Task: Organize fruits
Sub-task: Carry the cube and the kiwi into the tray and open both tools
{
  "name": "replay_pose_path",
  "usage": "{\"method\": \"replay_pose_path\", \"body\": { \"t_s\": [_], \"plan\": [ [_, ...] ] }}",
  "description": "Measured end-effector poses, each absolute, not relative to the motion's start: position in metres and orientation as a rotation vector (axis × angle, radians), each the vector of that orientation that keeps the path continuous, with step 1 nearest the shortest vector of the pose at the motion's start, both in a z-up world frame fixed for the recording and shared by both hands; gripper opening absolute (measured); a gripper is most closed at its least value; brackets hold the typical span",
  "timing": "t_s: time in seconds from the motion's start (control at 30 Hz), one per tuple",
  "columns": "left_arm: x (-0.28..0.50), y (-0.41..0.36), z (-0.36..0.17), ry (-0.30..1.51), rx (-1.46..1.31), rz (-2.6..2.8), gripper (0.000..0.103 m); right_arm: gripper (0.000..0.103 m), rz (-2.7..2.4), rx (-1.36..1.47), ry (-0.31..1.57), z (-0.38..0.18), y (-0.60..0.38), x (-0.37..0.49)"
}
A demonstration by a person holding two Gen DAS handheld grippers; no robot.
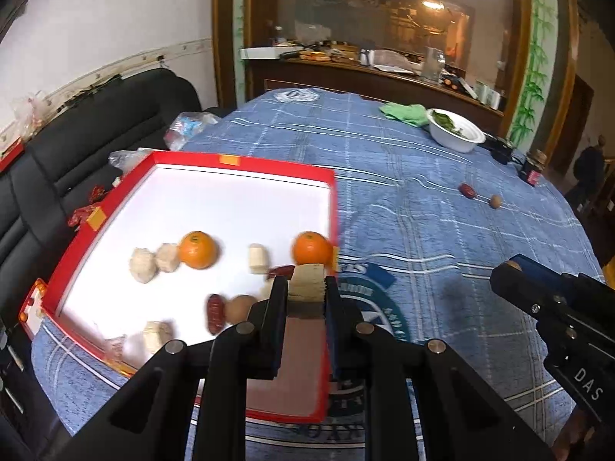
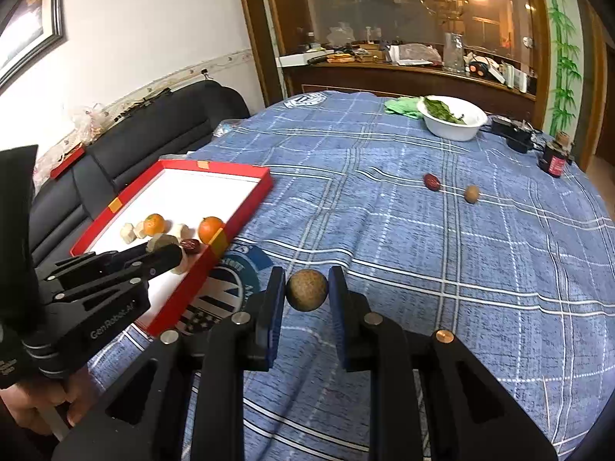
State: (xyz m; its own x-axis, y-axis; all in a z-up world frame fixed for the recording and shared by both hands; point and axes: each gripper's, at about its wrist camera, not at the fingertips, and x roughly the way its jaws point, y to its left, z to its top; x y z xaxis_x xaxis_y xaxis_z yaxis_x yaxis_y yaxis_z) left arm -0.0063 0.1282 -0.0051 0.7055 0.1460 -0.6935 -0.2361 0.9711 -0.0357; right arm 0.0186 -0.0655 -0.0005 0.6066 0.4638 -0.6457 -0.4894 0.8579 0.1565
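Observation:
A red-rimmed white tray (image 1: 246,163) lies on the left of the blue checked table and also shows in the right wrist view (image 2: 215,169). It holds two oranges (image 1: 196,249), pale chunks (image 1: 143,265), red dates (image 1: 215,309) and a brown round fruit (image 1: 240,307). My left gripper (image 1: 306,288) is shut on a pale chunk (image 1: 305,282) above the tray's right part. My right gripper (image 2: 306,288) is shut on a brown round fruit (image 2: 306,290) above the tablecloth, right of the tray. A red date (image 2: 431,181) and a brown fruit (image 2: 471,194) lie loose further right.
A white bowl of greens (image 2: 453,117) and a green cloth (image 2: 401,107) sit at the far side. A dark jar (image 2: 555,157) stands at the right edge. A black sofa (image 2: 161,115) is left of the table, a cluttered counter behind.

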Motion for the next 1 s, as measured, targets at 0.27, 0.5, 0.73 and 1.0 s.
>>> {"method": "replay_pose_path", "body": {
  "t_s": [0.27,0.5,0.73,1.0],
  "plan": [
    [-0.008,0.168,-0.005,0.757,-0.155,0.306,0.017,0.025,0.632,-0.056,0.724,0.006,-0.026,0.021],
    [-0.006,0.204,-0.004,0.756,-0.176,0.392,0.017,0.025,0.725,-0.079,0.724,0.01,0.018,0.019],
    [0.002,0.232,-0.009,0.766,-0.185,0.475,0.017,0.025,0.805,-0.096,0.714,0.012,0.061,0.017],
    [0.01,0.243,-0.017,0.793,-0.201,0.505,0.017,0.025,0.813,-0.104,0.726,0.008,0.093,0.043]
  ]
}}
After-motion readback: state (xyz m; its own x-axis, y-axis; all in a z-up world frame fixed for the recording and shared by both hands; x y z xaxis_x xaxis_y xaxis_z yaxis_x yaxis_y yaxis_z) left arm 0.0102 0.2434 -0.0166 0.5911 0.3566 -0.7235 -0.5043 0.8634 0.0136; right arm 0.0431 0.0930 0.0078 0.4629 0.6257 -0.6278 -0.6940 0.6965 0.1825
